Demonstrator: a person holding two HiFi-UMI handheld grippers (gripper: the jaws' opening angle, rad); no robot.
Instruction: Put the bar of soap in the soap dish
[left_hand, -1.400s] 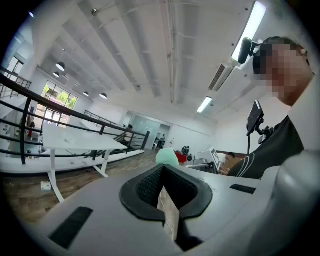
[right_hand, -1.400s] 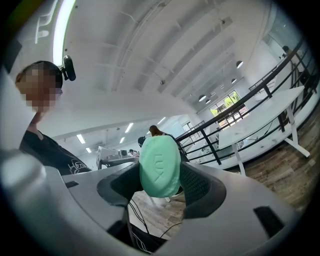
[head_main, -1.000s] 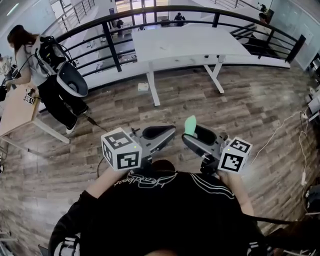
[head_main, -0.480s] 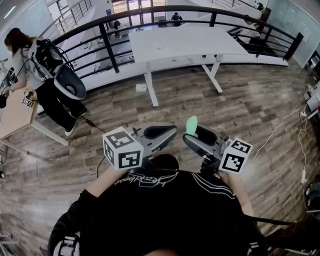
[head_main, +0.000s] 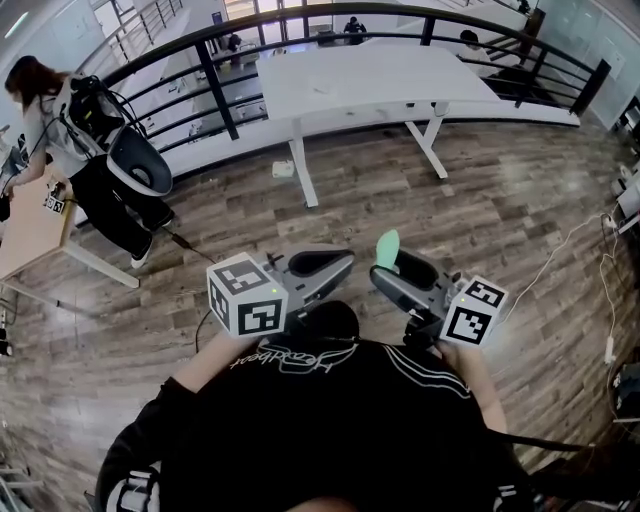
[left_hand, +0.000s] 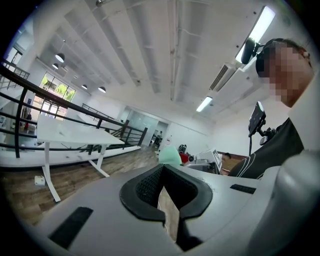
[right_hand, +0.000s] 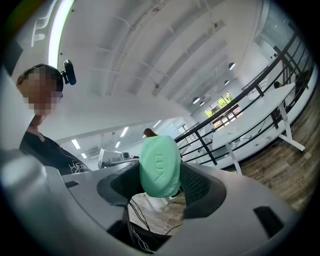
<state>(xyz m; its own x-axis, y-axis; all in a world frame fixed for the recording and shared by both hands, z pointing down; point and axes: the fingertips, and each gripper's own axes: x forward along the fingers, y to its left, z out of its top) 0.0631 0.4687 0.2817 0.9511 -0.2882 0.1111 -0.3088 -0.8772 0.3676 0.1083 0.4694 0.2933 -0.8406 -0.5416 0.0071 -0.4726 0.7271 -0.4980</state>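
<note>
Soap bar (right_hand: 160, 167) (green, w/ stamped lettering) is pinched betw. the jaws of the right gripper (head_main: 392, 262). It is gripped round its lower part, w/ the upper end sticking out past the tips. It is held in the air close in front of the person's chest, over the wood floor (head_main: 470, 210). The left gripper (head_main: 338, 264) is held just beside it at approx. the same height. Its jaws are pressed together at the tips & nothing is caught betw. them; only a sliver of floor is seen thru the slot behind the pads. No soap dish can be found in any view. The white table (head_main: 370, 85) by the black railing (head_main: 215, 75) is well apart from both grippers, & nothing on it can be made out as a dish. As judged from here: pick-up is done & the grip looks secure. Carry to the dish & the placing itself are left, so the task is prob. under halfway. The dish must be located first; release is not yet due.
</note>
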